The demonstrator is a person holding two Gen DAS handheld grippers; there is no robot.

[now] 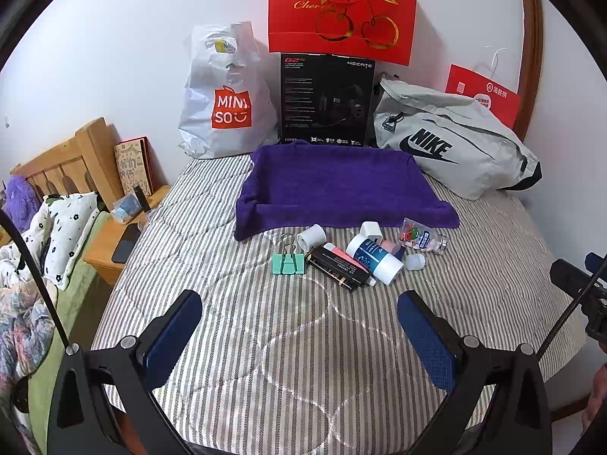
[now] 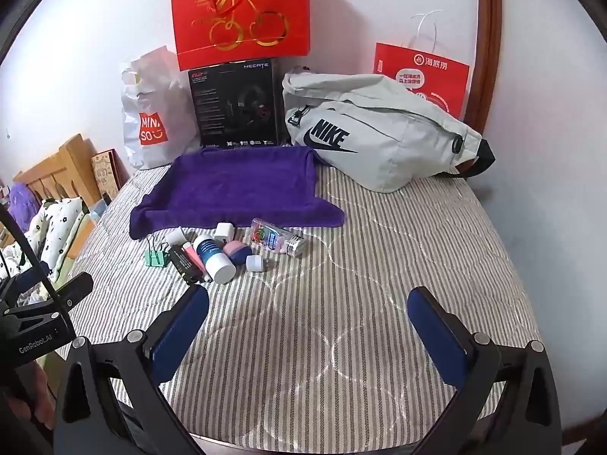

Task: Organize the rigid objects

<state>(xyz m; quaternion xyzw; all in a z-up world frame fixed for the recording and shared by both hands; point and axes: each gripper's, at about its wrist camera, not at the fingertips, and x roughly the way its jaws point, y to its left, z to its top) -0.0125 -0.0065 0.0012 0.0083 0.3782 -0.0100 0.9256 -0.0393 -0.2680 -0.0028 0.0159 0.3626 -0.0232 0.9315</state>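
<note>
Both grippers, left and right, hang wide open, fingers empty; clip, bottle, tube lie ahead on striped bed.

Red cherry bag top cut off, pink-and-blue object half hidden behind white bottle, label unreadable

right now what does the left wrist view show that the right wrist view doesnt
Only the left wrist view shows the wooden bedside table with a dark phone on it, and the right hand-held gripper at its edge. Only the right wrist view shows the left hand-held gripper at its edge and the whole red paper bag with white handles. Both show the purple towel, the green binder clip and the grey Nike bag.
</note>
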